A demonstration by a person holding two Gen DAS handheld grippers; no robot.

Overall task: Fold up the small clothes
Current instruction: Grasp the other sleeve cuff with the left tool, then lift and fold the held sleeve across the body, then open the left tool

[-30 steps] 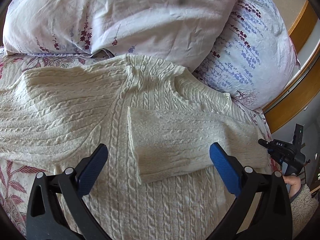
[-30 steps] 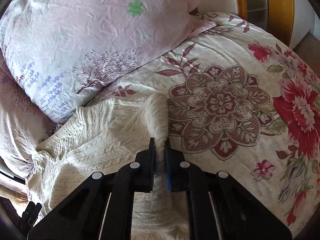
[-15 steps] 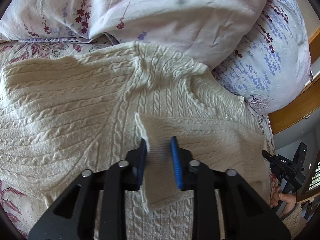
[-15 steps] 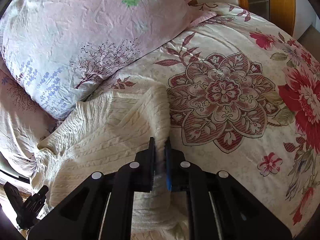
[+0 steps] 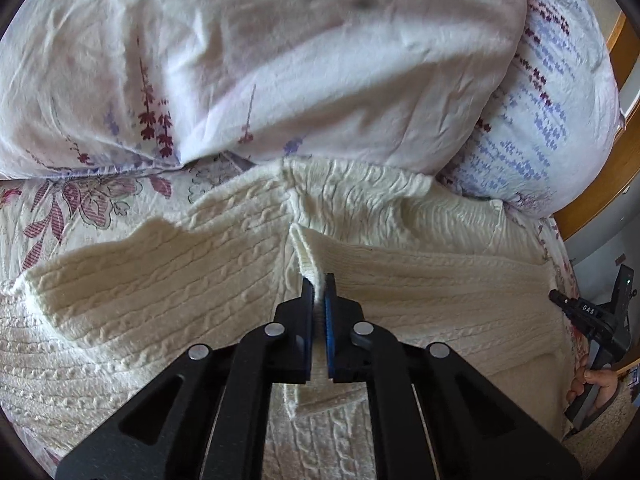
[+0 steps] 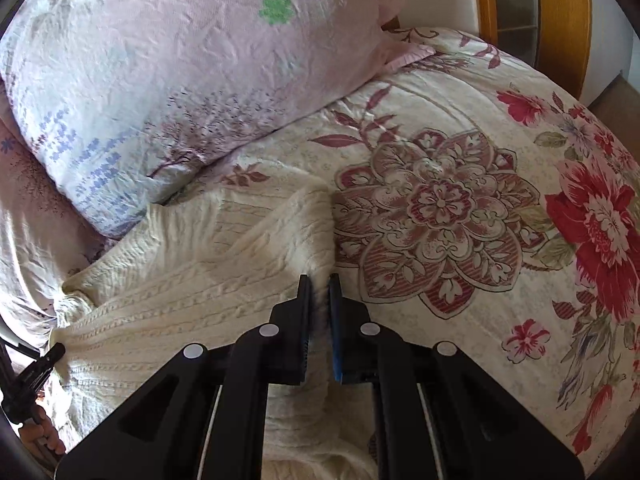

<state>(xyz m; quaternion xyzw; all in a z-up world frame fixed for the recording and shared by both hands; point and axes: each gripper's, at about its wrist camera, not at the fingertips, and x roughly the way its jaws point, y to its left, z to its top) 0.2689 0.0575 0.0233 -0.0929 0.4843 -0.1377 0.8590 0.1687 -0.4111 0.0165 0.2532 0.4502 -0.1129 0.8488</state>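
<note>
A cream cable-knit sweater (image 5: 160, 300) lies spread on a floral bedspread, its collar toward the pillows. One sleeve is folded across the chest. My left gripper (image 5: 319, 280) is shut on the ribbed cuff (image 5: 306, 250) of that sleeve and lifts it a little off the body. In the right wrist view the same sweater (image 6: 192, 292) lies at lower left. My right gripper (image 6: 319, 280) is shut on a raised fold at the sweater's right edge (image 6: 312, 224).
Two floral pillows (image 5: 280, 60) (image 5: 560, 120) press against the sweater's top edge. A wooden bed frame (image 5: 592, 208) runs at the right. The floral bedspread (image 6: 480, 220) stretches right of the sweater. The other gripper and a hand (image 5: 596, 376) show at the far right.
My left gripper moved forward over the folded sleeve, closed from wide open onto its cuff and pulled it up. My right gripper stayed shut on the sweater's edge and shifted slightly.
</note>
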